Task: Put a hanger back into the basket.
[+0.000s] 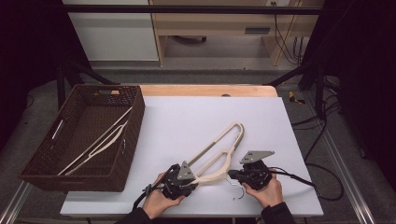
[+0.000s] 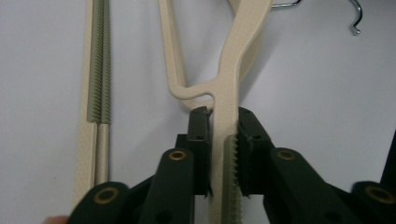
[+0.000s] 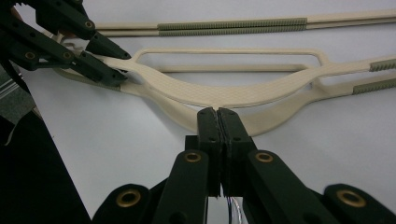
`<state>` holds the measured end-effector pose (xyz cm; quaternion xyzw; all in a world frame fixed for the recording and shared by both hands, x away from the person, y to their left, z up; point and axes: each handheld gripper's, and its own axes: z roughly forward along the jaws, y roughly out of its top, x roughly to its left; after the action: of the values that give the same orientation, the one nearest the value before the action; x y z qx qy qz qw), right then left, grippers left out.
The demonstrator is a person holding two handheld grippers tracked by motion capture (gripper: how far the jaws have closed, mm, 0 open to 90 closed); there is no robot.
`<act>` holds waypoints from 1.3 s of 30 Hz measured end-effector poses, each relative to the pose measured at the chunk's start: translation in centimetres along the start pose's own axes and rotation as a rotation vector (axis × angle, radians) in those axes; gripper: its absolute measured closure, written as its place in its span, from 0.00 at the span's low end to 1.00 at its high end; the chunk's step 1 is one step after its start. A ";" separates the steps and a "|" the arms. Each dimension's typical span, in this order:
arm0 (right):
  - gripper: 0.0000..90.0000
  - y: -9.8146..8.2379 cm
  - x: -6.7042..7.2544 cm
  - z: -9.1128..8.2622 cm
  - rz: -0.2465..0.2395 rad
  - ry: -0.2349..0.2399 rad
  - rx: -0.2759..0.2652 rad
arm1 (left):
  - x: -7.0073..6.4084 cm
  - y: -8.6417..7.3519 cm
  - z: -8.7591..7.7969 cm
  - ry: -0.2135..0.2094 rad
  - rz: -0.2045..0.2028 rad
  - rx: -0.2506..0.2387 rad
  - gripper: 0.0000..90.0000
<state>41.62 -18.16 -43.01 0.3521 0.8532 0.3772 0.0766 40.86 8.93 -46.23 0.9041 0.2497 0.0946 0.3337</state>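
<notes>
A cream plastic hanger (image 1: 219,150) with green ribbed strips lies on the white table (image 1: 187,116), close to the front edge. My left gripper (image 1: 192,179) is at the hanger's near-left end. In the left gripper view, one arm of the hanger (image 2: 229,70) runs between the jaws and both pads press on it, so the gripper (image 2: 223,122) is shut on it. My right gripper (image 1: 232,176) meets the hanger's middle from the right. Its jaws (image 3: 218,114) are pressed together at the neck, with silver wire showing between them. The metal hook (image 1: 239,192) curls toward the table's front edge.
A dark wicker basket (image 1: 136,122) stands at the table's left and holds another pale hanger (image 1: 100,142). A person's hands (image 1: 159,203) come in from the bottom edge. Cables trail off the table's right side. Wooden furniture stands beyond the far edge.
</notes>
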 end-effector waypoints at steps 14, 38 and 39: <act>0.83 0.1 -0.6 -1.9 0.007 -0.016 -0.126 | -0.2 -0.1 -1.2 0.053 0.053 -0.045 0.89; 0.19 -2.3 -4.5 -3.7 0.094 -0.137 -0.308 | 0.3 0.3 -7.1 0.076 0.049 -0.197 0.90; 0.19 -2.3 -4.5 -3.7 0.094 -0.137 -0.308 | 0.3 0.3 -7.4 0.079 0.048 -0.204 0.90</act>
<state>42.26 -24.41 -42.68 0.4006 0.7607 0.4817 0.1699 38.77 13.01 -40.44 0.8666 0.2302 0.1631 0.4116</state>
